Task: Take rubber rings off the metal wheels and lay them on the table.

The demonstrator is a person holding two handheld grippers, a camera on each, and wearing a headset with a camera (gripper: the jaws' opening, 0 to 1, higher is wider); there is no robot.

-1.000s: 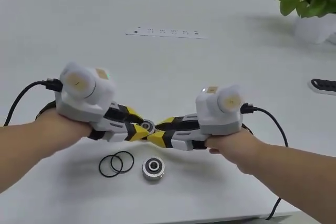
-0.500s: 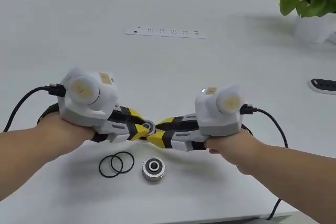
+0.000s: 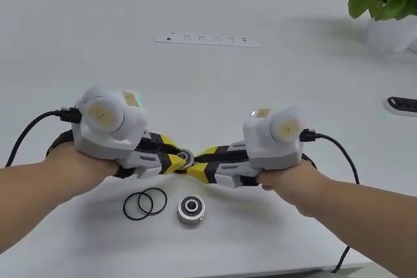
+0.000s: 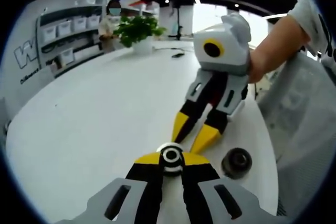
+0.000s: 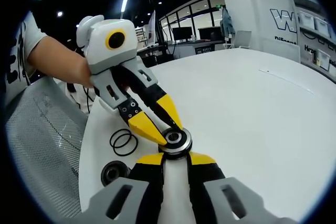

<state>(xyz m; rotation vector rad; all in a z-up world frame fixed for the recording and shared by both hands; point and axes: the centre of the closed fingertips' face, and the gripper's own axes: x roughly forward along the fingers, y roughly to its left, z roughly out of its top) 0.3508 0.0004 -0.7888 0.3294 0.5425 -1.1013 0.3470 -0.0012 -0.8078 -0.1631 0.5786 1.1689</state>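
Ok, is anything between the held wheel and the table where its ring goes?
Nothing visible. The held wheel hangs over bare table; two rings and the spare wheel lie closer to the headset.

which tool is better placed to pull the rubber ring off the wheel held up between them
Probably right. The left tool clamps the wheel between its jaws, steadying it, while the right tool has its tips at the rim, free to pinch and pull.
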